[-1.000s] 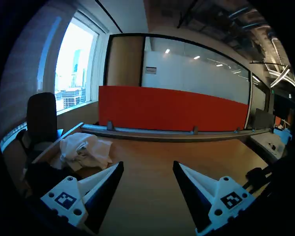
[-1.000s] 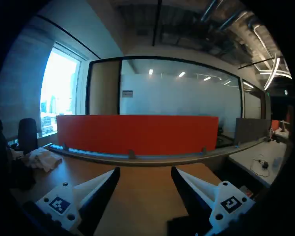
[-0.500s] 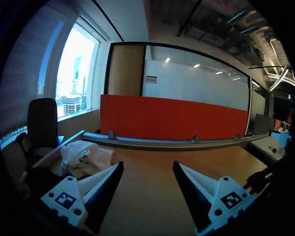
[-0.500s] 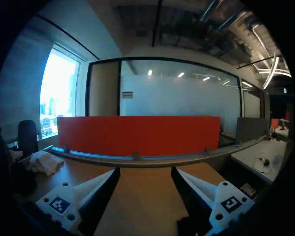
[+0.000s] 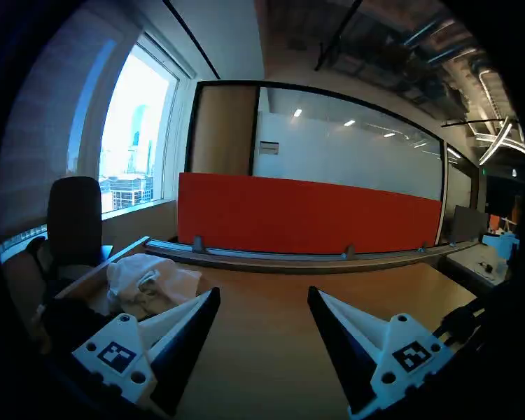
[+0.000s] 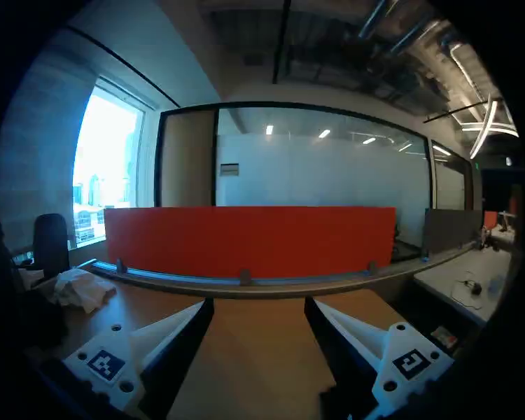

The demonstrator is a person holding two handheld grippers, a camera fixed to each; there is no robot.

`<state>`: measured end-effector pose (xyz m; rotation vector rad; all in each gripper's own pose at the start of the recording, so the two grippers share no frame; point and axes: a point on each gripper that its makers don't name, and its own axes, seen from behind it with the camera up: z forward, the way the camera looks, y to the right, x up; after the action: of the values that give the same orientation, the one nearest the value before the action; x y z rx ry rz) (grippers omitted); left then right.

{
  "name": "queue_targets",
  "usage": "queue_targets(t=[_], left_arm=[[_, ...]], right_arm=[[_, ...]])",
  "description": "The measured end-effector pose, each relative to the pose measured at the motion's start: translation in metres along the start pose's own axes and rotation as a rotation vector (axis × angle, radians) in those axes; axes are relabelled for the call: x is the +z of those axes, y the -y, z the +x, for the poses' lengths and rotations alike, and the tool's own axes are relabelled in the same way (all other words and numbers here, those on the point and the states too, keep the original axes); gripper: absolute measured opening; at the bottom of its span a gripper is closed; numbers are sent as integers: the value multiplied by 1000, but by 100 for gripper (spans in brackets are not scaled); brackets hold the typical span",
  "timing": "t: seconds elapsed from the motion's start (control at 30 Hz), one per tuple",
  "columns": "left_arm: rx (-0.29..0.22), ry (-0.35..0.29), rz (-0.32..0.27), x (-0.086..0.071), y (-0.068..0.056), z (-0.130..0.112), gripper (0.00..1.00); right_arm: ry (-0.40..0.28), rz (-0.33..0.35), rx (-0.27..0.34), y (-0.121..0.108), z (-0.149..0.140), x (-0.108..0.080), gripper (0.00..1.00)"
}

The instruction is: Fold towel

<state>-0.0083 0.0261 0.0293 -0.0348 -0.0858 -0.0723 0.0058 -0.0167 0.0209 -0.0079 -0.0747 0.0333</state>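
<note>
Lying crumpled at the far left of the counter (image 5: 374, 280): towel (image 5: 150, 282), unfolded, no clear long axis.
Left claw (image 5: 262, 294): wide open, empty; towel near, just beyond its left finger.
Right claw (image 6: 257, 302): wide open, empty; towel well apart, far left.
Judgement: left claw nearer; reach runs left and forward.

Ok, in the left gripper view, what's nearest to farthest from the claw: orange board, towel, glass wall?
1. towel, crumpled on the desk, left.
2. orange board, along the desk's far edge.
3. glass wall, behind the board.
</note>
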Motion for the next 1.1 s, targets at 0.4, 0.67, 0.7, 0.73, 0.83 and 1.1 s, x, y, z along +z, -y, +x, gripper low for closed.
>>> queue_targets(t=[0.4, 0.67, 0.7, 0.73, 0.83, 1.1], left_arm=[[49, -42, 17, 1, 7, -17, 93], [55, -55, 43, 5, 14, -44, 93], [53, -60, 45, 5, 14, -47, 93], [49, -65, 44, 6, 14, -49, 93], [39, -78, 43, 6, 15, -58, 93], [74, -97, 56, 9, 22, -83, 93]], right_arm=[[-28, 18, 3, 15, -4, -3, 100], [-28, 33, 4, 24, -20, -6, 100], [-28, 34, 4, 24, -23, -6, 100], [-27, 33, 3, 24, -24, -6, 100], [-27, 30, 2, 21, -30, -7, 100], [-31, 16, 4, 11, -45, 0, 100]])
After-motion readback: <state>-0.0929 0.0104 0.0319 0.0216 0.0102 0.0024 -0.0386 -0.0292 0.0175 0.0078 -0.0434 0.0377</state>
